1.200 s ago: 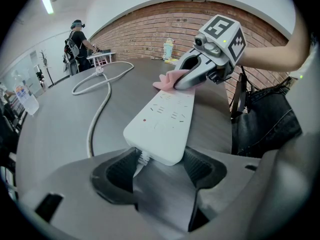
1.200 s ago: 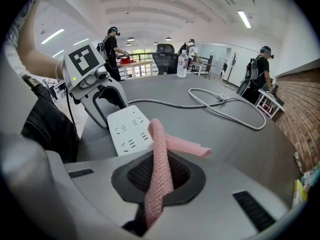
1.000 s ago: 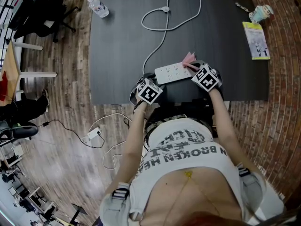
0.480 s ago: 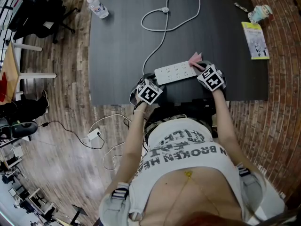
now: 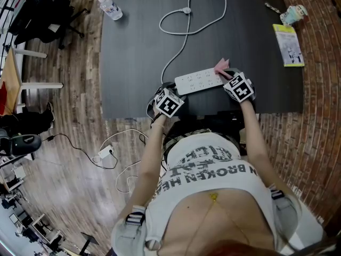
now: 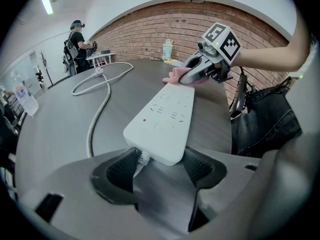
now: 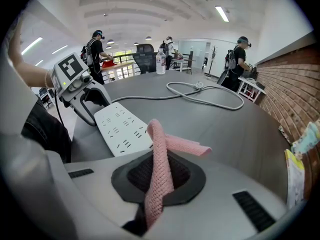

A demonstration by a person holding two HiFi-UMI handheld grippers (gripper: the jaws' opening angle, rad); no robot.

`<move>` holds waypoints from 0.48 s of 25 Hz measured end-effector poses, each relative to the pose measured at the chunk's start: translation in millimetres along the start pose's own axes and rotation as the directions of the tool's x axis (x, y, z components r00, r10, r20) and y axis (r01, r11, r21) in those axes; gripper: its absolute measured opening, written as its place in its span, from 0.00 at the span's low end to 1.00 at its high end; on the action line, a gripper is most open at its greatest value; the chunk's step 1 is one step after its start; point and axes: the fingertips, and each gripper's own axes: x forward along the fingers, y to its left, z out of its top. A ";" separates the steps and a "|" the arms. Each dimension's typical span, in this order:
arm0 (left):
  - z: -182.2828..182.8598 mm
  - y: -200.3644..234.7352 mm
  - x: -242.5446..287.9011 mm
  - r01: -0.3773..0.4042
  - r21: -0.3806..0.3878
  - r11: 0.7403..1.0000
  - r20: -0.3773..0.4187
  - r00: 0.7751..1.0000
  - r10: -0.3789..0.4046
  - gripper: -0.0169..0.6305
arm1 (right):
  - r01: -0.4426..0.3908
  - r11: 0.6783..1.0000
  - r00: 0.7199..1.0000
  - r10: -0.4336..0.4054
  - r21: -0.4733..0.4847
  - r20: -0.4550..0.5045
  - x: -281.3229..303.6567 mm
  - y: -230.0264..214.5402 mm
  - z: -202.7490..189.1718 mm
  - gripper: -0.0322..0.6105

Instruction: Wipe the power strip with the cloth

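A white power strip (image 5: pixel 199 81) lies near the front edge of the dark table (image 5: pixel 138 52). My left gripper (image 5: pixel 177 91) sits at its cord end, and the jaws press both sides of that end (image 6: pixel 159 149). My right gripper (image 5: pixel 227 75) is at the strip's far right end, shut on a pink cloth (image 5: pixel 220 65). In the right gripper view the cloth (image 7: pixel 161 159) sticks up between the jaws, and a fold hangs just beside the strip (image 7: pixel 122 128). In the left gripper view the right gripper (image 6: pixel 194 74) holds the cloth (image 6: pixel 173 77) at the strip's far end.
The strip's white cord (image 5: pixel 184 36) loops across the table to a plug (image 5: pixel 187 10). A water bottle (image 5: pixel 111 7) lies at the back left. A yellow booklet (image 5: pixel 289 45) and a small cup (image 5: pixel 294 14) are at the back right. Cables (image 5: pixel 114 153) lie on the floor.
The right gripper has carried the cloth to the right along the strip, from near its middle to its right end. The left gripper has stayed put.
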 end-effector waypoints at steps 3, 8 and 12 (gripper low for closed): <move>-0.9 0.0 -0.6 0.000 -0.001 1.000 -0.002 1.000 0.000 0.46 | 0.026 0.999 1.000 -0.026 -0.040 -0.005 -0.2 3.0 1.8 0.08; -0.2 -0.9 0.4 -0.001 0.002 1.000 0.002 1.000 0.001 0.46 | -0.065 0.982 0.996 0.073 -0.179 0.041 -2.9 39.1 27.2 0.08; -0.6 -0.7 1.0 -0.004 0.001 1.000 0.001 1.000 0.004 0.46 | -0.185 0.940 0.974 0.214 -0.287 0.075 -0.3 81.7 53.1 0.08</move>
